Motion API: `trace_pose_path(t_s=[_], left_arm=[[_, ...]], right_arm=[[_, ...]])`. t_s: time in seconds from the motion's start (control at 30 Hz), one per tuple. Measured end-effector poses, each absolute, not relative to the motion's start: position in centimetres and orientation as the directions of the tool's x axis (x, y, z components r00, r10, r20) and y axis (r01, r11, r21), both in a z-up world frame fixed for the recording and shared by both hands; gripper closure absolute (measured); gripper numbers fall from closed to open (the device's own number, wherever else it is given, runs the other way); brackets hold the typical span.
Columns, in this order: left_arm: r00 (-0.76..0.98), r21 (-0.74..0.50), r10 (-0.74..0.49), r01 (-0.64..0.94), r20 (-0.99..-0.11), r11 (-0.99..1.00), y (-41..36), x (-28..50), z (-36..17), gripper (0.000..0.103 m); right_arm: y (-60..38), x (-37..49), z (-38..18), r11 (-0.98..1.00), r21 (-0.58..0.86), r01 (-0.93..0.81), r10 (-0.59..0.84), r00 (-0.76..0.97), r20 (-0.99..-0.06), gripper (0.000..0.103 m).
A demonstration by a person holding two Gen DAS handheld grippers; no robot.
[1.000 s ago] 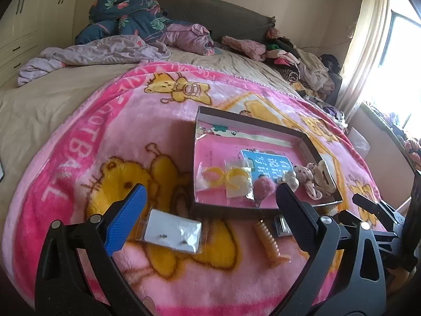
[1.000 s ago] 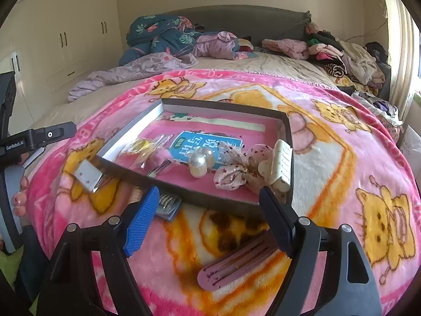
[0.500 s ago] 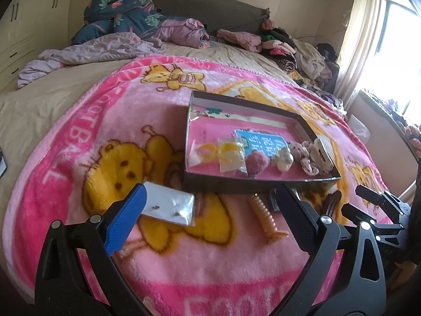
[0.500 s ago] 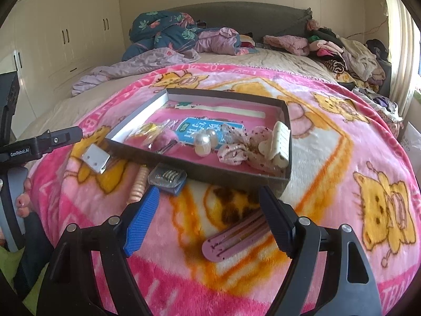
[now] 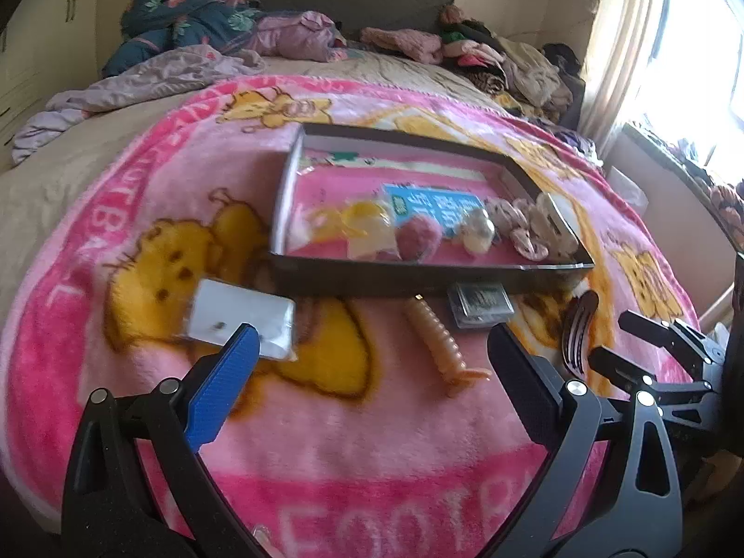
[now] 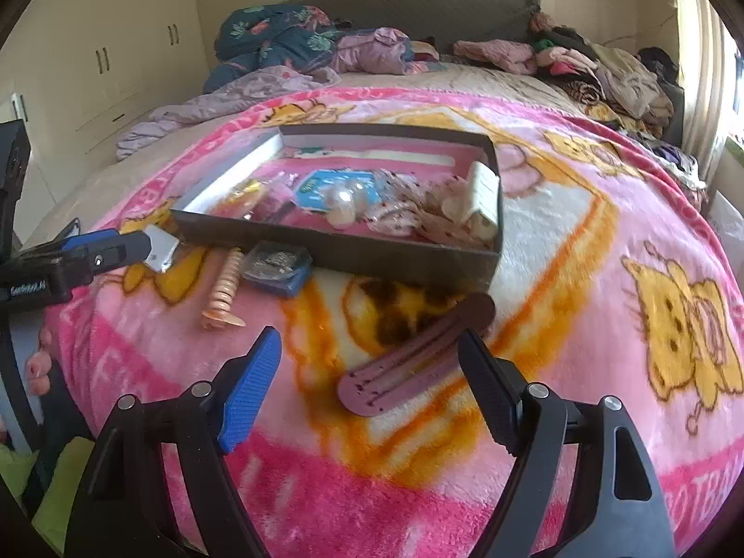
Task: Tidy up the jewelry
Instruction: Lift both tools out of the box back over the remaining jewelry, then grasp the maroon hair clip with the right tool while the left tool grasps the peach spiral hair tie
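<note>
Left wrist view: left gripper (image 5: 372, 362) with jaws spread wide, holding nothing, hanging over a pink blanket (image 5: 353, 446) on a bed. Tray (image 5: 418, 276), dark-walled and shallow, lies at 12 o'clock from the gripper. Tray contents, left to right: yellow rings in a clear bag (image 5: 353, 228), a pink pompom (image 5: 418, 237), a blue card (image 5: 432, 207), a pearly piece (image 5: 479, 230), spotted fabric ties (image 5: 521, 232). On the blanket outside the tray: a clear packet (image 5: 242, 314) with small dark studs at 10 o'clock, its near edge just behind the blue finger pad (image 5: 223, 390); a peach spiral clip (image 5: 437, 344) at 12 o'clock, between the fingers' lines and clear of both; a small clear case (image 5: 481, 302) at 1 o'clock, close against the tray's near wall; a dark comb (image 5: 576, 325) at 2 o'clock. Right wrist view: right gripper (image 6: 369, 367) likewise wide open and empty. A mauve barrette (image 6: 414, 362) lies at 12 o'clock, its near end between the two fingers, touched by neither. The same tray (image 6: 372, 251) sits beyond it, a cream claw clip (image 6: 481, 200) in its right end. Spiral clip (image 6: 223, 288) and case (image 6: 276, 267) lie at 10 o'clock. Piled clothes (image 6: 307, 42) sit at the bed's far end.
</note>
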State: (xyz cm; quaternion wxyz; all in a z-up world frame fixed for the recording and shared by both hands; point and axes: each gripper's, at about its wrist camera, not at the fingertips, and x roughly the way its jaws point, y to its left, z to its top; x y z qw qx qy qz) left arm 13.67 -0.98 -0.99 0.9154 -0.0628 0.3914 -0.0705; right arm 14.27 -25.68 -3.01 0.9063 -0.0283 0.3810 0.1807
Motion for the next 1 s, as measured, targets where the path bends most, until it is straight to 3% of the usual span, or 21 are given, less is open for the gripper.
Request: trace_pose_path(t_s=[0.63, 0.73, 0.87, 1.0], left_arm=[[0.624, -0.156, -0.197, 0.121, -0.756, 0.98, -5.0, 16.2, -4.8, 0.013], [0.621, -0.153, -0.195, 0.121, -0.76, 0.981, -5.5, 16.5, -5.2, 0.02], [0.609, -0.145, -0.195, 0.131, -0.769, 0.981, -6.2, 16.9, -5.8, 0.031], [0.604, -0.131, -0.176, 0.118, -0.777, 0.984, -6.2, 17.0, -6.6, 0.037]], right_arm=[[-27.4, 18.7, -7.2, 0.947, 0.207, -0.244, 0.314, 0.582, -0.75, 0.027], [-27.2, 19.2, -7.4, 0.944, 0.213, -0.25, 0.323, 0.583, -0.746, 0.028], [-26.7, 19.0, -7.8, 0.95, 0.156, -0.271, 0.293, 0.597, -0.747, 0.043], [-26.7, 18.1, -8.0, 0.945, 0.122, -0.305, 0.29, 0.605, -0.742, 0.065]])
